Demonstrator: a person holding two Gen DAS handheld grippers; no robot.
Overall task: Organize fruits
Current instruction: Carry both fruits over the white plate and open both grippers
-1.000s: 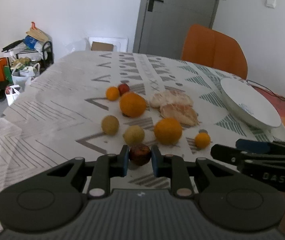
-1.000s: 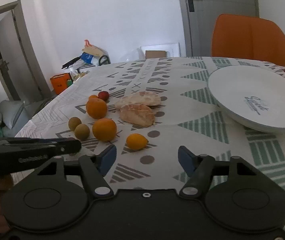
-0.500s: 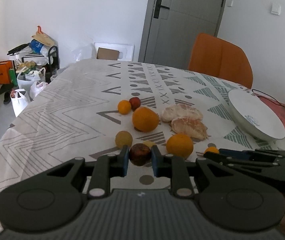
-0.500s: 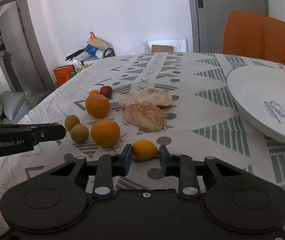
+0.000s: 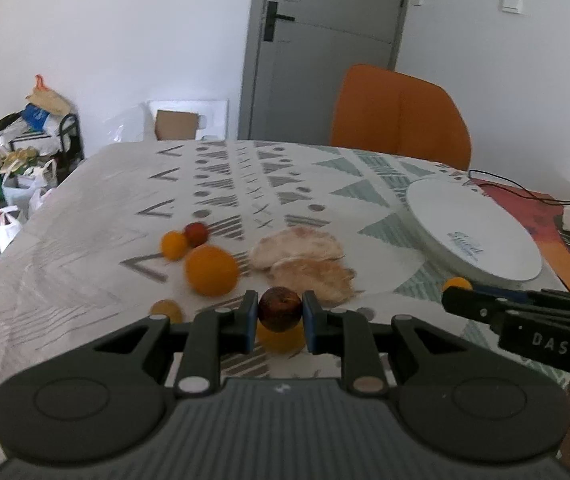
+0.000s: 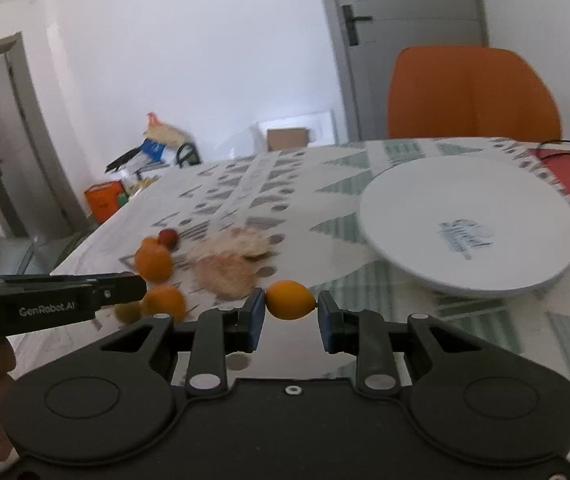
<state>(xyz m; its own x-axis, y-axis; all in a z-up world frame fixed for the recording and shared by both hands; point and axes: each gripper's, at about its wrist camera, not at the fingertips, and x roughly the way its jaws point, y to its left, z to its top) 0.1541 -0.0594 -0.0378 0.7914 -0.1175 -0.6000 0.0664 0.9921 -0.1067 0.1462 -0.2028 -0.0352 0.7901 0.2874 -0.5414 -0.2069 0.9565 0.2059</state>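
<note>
You face white walls [image 5: 125, 40], a grey door [image 5: 325, 60] upper centre, an orange chair [image 5: 399, 116] right of it, a patterned tablecloth [image 5: 85, 248] below, cluttered bags [image 5: 25, 152] at left.

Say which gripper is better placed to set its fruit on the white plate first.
Probably the right gripper: its small yellow-orange fruit sits just short of the white plate, while the left gripper with its dark red fruit is farther over.
</note>
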